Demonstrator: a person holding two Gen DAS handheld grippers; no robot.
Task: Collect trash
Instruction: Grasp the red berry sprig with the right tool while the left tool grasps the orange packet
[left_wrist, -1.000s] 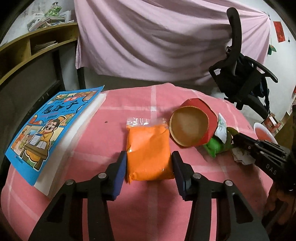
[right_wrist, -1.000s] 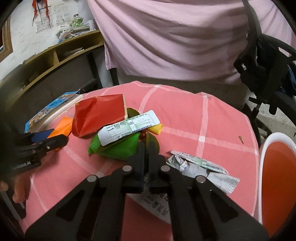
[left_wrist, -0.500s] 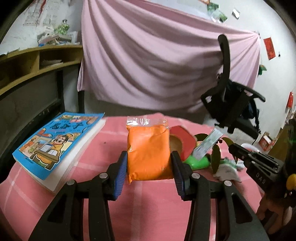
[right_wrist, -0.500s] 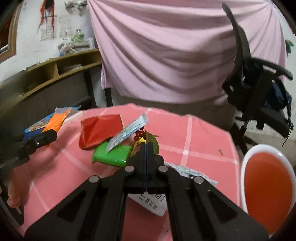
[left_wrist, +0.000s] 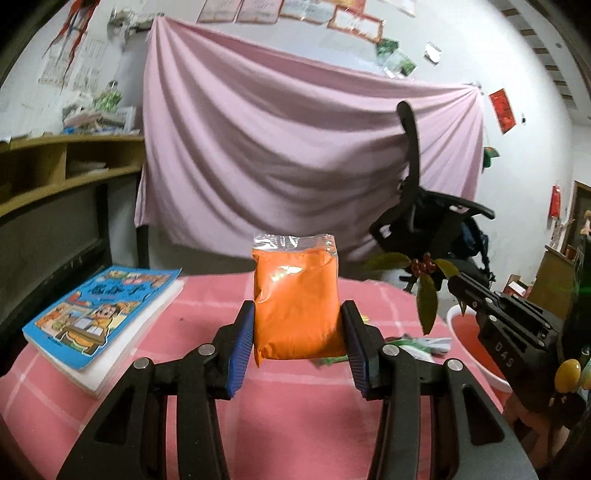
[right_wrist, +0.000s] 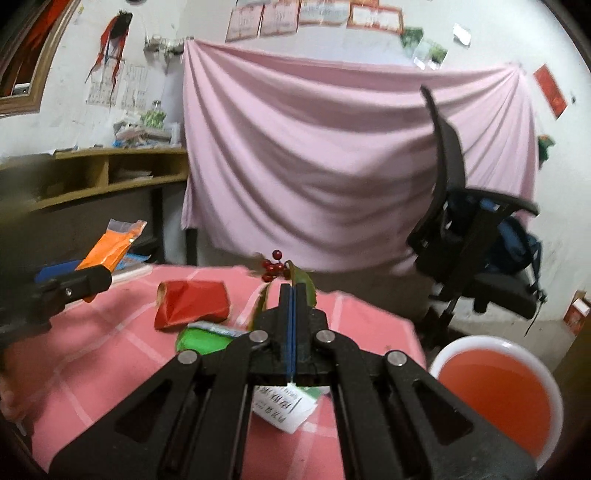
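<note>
My left gripper (left_wrist: 297, 332) is shut on an orange packet (left_wrist: 295, 299) and holds it up above the pink checked table (left_wrist: 295, 417). It also shows in the right wrist view (right_wrist: 110, 247). My right gripper (right_wrist: 291, 299) is shut on a twig with red berries and green leaves (right_wrist: 275, 267), lifted off the table; the twig also shows in the left wrist view (left_wrist: 424, 273). A crushed red paper cup (right_wrist: 192, 304), a green wrapper (right_wrist: 201, 339) and a printed paper slip (right_wrist: 282, 406) lie on the table.
A white basin with a red inside (right_wrist: 498, 391) stands low at the right beside the table. A blue picture book (left_wrist: 99, 314) lies on the table's left. A black office chair (right_wrist: 476, 243) and a pink drape are behind; shelves are at left.
Both grippers have risen. The orange packet came off the table in the left gripper, and the berry twig came up in the right gripper, away from the green wrapper.
</note>
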